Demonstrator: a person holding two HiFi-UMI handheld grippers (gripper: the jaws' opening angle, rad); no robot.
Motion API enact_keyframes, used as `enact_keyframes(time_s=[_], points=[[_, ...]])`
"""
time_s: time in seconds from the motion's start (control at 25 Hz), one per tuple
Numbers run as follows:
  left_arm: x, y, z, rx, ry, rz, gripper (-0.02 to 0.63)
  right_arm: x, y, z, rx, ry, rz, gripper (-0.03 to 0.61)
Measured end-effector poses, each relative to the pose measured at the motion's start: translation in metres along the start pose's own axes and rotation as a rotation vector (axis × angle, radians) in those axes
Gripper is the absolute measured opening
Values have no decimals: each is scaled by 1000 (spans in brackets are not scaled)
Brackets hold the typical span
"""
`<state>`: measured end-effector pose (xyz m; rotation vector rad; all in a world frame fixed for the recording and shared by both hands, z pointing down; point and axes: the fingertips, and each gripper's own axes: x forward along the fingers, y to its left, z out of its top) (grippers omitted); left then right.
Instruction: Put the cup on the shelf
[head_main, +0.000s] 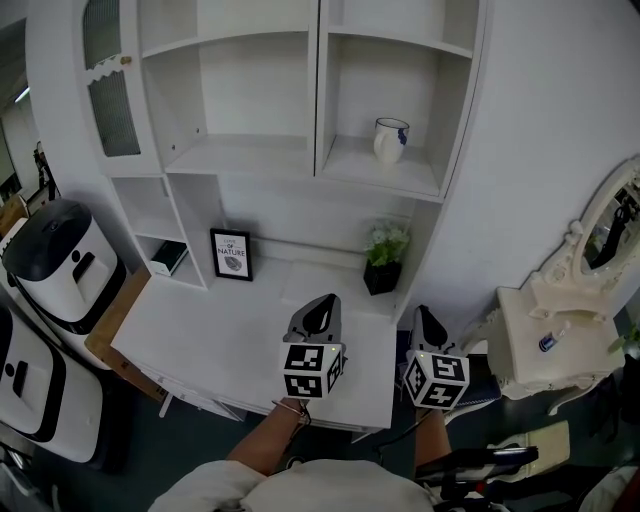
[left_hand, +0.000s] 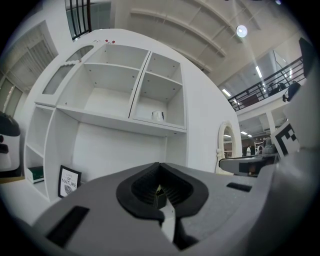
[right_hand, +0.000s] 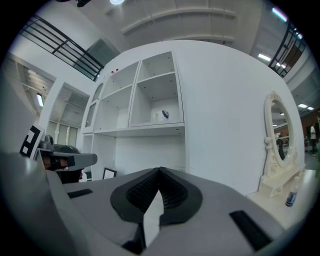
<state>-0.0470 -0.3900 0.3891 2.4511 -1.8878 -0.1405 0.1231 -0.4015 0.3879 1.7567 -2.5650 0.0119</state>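
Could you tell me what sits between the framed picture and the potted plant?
Nothing; in the head view the desk between framed picture and potted plant is bare.

- Head view looks steeply down from above the white desk (head_main: 220, 340), facing the tall white shelf unit (head_main: 255, 155) close ahead.
- Left gripper view sits low, angled up along its jaws at that unit.
- Right gripper view does likewise, seemingly from farther right.
- All three share the small white ceramic cup with a blue mark (head_main: 390, 140).
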Motion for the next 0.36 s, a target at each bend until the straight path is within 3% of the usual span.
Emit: enact_keyframes(time_s=[0.36], points=[[0, -3, -2, -7, 6, -18, 8, -1, 1, -4, 7, 2, -2, 21]])
